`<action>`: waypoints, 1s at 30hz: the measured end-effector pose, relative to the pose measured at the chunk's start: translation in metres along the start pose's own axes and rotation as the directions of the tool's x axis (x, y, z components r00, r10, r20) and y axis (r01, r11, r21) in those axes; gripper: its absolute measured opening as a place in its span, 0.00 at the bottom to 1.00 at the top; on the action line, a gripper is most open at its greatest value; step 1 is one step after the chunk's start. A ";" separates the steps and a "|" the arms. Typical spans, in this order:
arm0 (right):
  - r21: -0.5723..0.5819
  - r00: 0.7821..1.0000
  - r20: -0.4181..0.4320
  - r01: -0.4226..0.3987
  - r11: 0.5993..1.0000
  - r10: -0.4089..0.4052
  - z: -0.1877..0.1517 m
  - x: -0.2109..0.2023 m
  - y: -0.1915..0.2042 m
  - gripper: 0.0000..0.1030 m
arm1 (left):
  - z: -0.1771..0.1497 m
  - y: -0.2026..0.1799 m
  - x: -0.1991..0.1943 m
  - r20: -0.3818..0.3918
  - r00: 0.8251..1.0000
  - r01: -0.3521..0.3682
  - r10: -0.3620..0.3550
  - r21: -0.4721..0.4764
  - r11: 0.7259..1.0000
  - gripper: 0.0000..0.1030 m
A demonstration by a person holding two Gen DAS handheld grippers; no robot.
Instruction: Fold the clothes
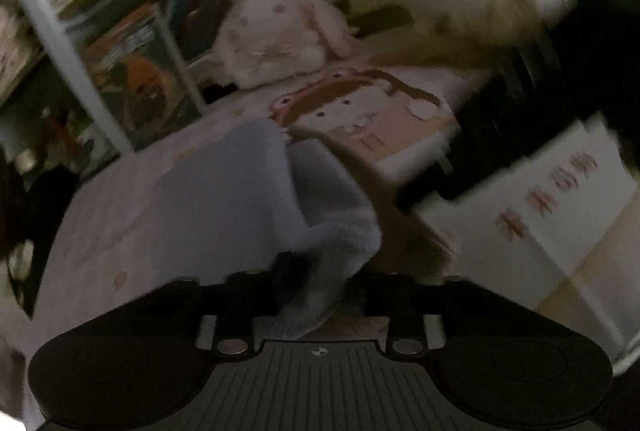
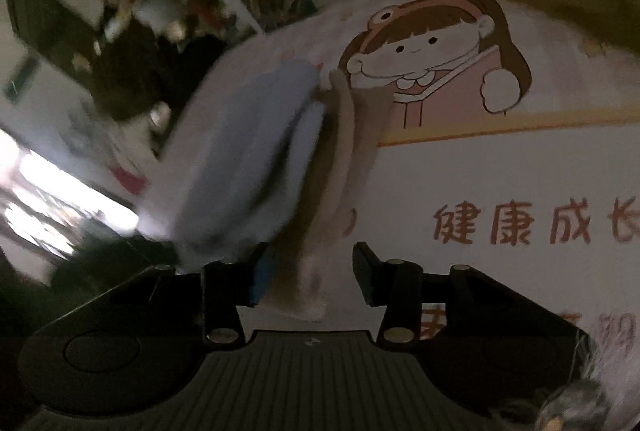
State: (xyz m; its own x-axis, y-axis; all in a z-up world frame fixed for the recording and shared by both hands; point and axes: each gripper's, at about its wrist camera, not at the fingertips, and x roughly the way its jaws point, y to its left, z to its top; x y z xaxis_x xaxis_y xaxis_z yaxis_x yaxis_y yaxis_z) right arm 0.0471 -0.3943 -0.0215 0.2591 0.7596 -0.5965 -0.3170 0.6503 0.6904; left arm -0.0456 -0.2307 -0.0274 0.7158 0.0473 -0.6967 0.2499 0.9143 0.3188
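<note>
Pink cartoon mat (image 2: pixel 500 171) lay under blue sock (image 2: pixel 256 151) & tan sock (image 2: pixel 352 135). Left gripper (image 1: pixel 320 295), right gripper (image 2: pixel 310 279): both jaws released. Blue sock's end hung between left jaws, might snag and drag the fold undone.

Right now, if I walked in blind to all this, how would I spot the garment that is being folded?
Find the pale pink mat printed with a cartoon girl and reddish characters. At its left side, beside the girl, lies a soft light blue garment, partly folded over. Next to it lies a tan cloth; the blue one is the fluffier of the two and the only blue thing there.
</note>
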 end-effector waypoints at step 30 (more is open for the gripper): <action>-0.363 0.993 0.089 0.104 0.926 -0.077 0.039 0.064 0.065 0.18 | -0.038 0.064 -0.008 -0.019 1.000 -0.012 0.006 -0.304 0.953 0.54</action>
State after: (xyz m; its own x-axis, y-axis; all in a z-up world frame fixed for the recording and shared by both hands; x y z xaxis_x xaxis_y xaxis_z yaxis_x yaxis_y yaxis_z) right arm 0.0788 -0.3032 0.0014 0.3631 0.7055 -0.6087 -0.5974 0.6775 0.4290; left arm -0.0604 -0.1570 -0.0255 0.7047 0.0608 -0.7069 0.0316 0.9926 0.1169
